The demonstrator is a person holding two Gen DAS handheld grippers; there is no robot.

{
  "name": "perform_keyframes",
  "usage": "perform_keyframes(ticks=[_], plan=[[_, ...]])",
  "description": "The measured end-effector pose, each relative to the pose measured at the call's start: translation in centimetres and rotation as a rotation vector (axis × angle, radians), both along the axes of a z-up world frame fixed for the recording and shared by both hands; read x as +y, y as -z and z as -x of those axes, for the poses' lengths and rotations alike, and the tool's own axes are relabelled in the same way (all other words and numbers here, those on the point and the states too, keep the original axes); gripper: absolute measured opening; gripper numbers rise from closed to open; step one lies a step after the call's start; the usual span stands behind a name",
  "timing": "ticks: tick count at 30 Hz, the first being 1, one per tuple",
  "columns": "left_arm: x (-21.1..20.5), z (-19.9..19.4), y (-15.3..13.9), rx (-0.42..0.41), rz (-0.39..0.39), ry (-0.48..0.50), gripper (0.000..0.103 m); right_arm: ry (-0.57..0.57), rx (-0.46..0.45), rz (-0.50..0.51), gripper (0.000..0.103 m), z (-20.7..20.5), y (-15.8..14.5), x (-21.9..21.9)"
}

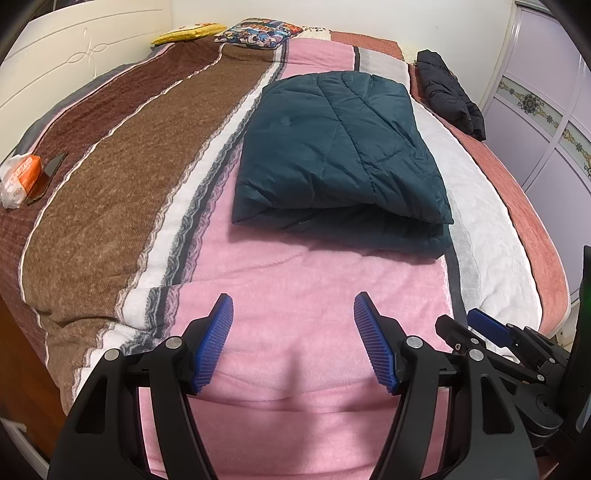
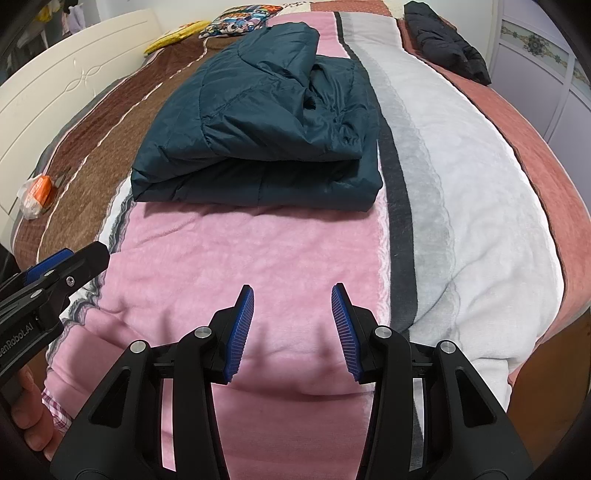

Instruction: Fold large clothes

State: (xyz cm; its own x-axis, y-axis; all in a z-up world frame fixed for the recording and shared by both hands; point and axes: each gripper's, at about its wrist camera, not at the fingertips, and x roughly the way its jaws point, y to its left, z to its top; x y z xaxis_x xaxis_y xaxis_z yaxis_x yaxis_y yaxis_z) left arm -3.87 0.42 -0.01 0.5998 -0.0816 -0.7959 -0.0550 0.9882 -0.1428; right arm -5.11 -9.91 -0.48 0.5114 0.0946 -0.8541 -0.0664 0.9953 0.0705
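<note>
A bed (image 1: 280,314) fills both views, covered by a striped blanket (image 1: 110,192) with brown, white, grey, pink and rust bands running away from the cameras. A white headboard (image 1: 48,62) stands along the bed's left side, and pale lilac wardrobe doors (image 1: 535,110) with a floral band close off the right. On the pink band, toward the middle of the bed, lies the dark teal quilted jacket (image 1: 340,147), folded into a thick rectangular bundle with its folded edge toward the cameras; in the right wrist view the same jacket (image 2: 258,122) shows rumpled layers on its right side, beside the dark grey stripe. A second, black padded garment (image 1: 448,96) lies well apart on the far right of the bed, near the wardrobe. At the far end sit a colourful cartoon-print pillow (image 1: 258,31) and a yellow item (image 1: 188,33) beside it. On the left edge rests an orange and white packet (image 1: 18,181). The left claw (image 1: 293,341) hangs over bare pink blanket, short of the jacket, its blue ribbed pads wide apart with nothing between them. The right claw (image 2: 292,332) is just beside it, likewise apart and empty, though with a narrower gap. A hand (image 2: 33,417) grips the left tool's handle at the lower left.
</note>
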Motion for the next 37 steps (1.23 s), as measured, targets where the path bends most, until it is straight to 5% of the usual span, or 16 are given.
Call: perform_keyframes(ticks=[37], plan=[[-0.44, 0.4, 0.19, -0.003, -0.025, -0.007, 0.065, 0.01, 0.005, -0.003, 0.044, 0.27, -0.05, 0.1]])
